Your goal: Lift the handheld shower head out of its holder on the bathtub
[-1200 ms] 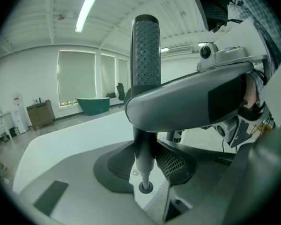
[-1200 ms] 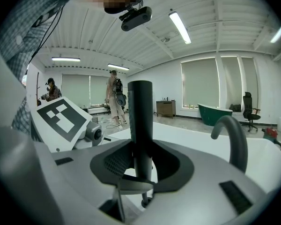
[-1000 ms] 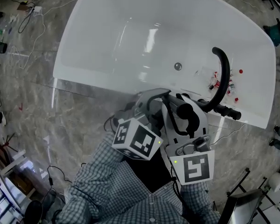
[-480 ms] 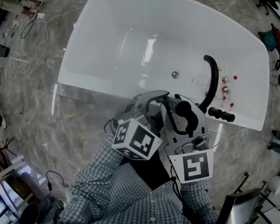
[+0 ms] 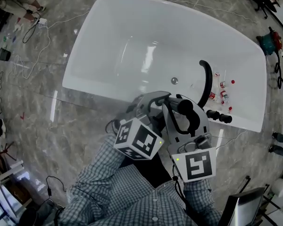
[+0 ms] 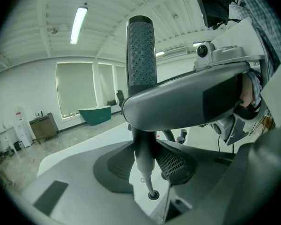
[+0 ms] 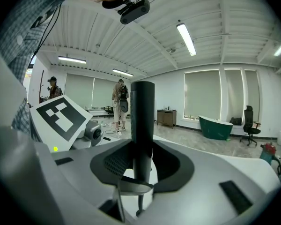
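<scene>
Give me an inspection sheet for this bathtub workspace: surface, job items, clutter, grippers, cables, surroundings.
surface: white bathtub, drain visible.
job's things: black handheld shower head standing in its holder on the rim, beside the curved spout.
clutter: small red-capped bottles on the rim by the spout.
grippers: left gripper and right gripper open, empty, near the person's chest.
cables: loose cords on the floor left of the tub.
surroundings: marbled floor; green bathtub and standing people across the room.

Light: bright, even; ceiling tube (image 6: 78,24) at 11 o'clock in left gripper view, second tube (image 7: 186,39) at 1 o'clock in right.
Glare: white streaks on bathtub (image 5: 146,51) wall.
Edges: fisheye bending, dark corners.
</scene>
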### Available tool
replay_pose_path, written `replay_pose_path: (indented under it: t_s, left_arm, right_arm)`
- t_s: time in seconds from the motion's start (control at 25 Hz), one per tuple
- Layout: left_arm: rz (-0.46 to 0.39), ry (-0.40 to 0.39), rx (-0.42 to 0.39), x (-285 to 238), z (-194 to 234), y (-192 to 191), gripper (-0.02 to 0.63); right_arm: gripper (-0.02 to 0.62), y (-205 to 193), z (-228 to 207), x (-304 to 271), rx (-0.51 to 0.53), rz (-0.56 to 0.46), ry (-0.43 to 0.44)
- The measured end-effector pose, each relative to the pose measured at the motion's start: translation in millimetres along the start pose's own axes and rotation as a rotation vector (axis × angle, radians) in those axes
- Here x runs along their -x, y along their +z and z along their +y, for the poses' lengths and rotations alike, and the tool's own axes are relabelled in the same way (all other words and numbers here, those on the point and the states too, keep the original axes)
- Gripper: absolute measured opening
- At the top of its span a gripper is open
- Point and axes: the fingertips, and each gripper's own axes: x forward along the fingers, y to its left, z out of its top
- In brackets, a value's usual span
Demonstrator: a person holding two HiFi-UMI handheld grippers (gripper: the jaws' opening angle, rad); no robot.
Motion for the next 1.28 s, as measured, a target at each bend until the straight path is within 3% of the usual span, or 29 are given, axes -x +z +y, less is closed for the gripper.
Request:
replay_pose_path:
  t_s: [0.64, 0.88, 1.08, 1.28]
  left_arm:
    - [-0.029, -0.007, -0.039, 37.2, -5.9, 56.6, 0.143]
    - [-0.038, -0.024, -0.028, 47.2, -14.5, 74.6, 0.143]
    - [-0.058, -0.027, -0.038, 56.2, -9.7, 90.6, 0.143]
    - [-0.067, -0.029, -0.053, 62.8, -8.2, 111.4, 0.143]
  right_arm:
    - [0.133, 63.6, 7.7, 28.6, 0.023, -0.060, -0.008]
    - [0.133, 67.5, 8.5, 45.3, 0.046, 0.003, -0.017]
    - [0.133, 100.4, 11.2, 44.0, 0.070, -0.096, -0.009]
    - [0.133, 111.3, 7.0, 52.6, 0.078, -0.060, -0.015]
